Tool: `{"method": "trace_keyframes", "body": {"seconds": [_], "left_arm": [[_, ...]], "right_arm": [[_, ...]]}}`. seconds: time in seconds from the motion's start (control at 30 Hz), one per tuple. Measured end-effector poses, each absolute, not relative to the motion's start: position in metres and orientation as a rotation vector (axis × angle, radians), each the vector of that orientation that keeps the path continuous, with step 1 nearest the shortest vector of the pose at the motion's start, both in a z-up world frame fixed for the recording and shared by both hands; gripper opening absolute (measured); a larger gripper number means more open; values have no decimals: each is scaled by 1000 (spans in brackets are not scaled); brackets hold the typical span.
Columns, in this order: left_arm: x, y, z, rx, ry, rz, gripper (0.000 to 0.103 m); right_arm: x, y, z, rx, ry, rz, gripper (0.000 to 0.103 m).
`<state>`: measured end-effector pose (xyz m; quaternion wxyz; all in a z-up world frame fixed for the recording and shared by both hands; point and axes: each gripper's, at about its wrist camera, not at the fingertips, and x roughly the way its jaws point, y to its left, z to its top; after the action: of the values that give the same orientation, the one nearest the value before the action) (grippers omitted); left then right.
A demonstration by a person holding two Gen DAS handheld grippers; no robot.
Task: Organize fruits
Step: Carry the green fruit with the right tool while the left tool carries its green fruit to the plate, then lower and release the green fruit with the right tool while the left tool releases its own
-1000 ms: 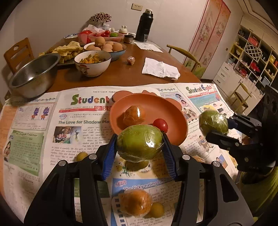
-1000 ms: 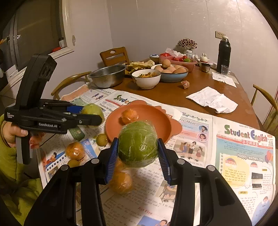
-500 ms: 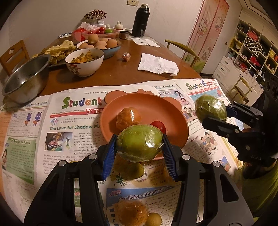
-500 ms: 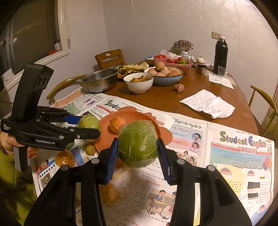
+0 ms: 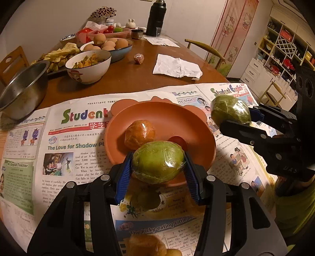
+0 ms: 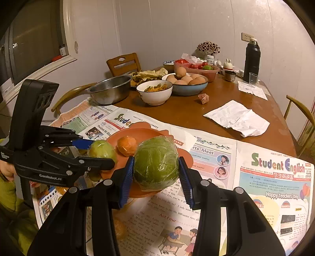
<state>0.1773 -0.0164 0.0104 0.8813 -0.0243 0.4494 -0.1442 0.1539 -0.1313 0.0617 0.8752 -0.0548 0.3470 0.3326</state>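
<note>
My left gripper (image 5: 158,169) is shut on a light green plastic-wrapped fruit (image 5: 158,162), which hangs over the near rim of the orange plate (image 5: 177,118). On the plate lie a wrapped orange (image 5: 139,134) and a cherry tomato (image 5: 177,140). My right gripper (image 6: 156,173) is shut on a darker green wrapped fruit (image 6: 156,162) just above the plate's (image 6: 141,134) right edge. Each wrist view also shows the other gripper from the side, still holding its fruit. Loose on the newspaper near me are another wrapped orange (image 5: 145,246) and a small green fruit (image 5: 145,198).
Newspaper (image 5: 78,122) covers the near half of the wooden table. Behind it stand a steel bowl (image 5: 21,92), a white bowl of food (image 5: 88,65), a bowl of eggs (image 5: 110,45), a white napkin (image 5: 177,67) and a black flask (image 5: 156,17). Chairs ring the table.
Both grippers have carried their green fruits closer to the orange plate. The left fruit now overlaps the plate's near rim, and the right fruit sits at its edge.
</note>
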Motion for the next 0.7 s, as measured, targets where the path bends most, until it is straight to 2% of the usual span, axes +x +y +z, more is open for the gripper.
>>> {"method": "trace_keyframes", "body": {"seconds": [0.7], "left_arm": [[190,-18,-4,-22,984,-289,42]], "right_arm": [[174,-118,44,-133,785,719,43]]}}
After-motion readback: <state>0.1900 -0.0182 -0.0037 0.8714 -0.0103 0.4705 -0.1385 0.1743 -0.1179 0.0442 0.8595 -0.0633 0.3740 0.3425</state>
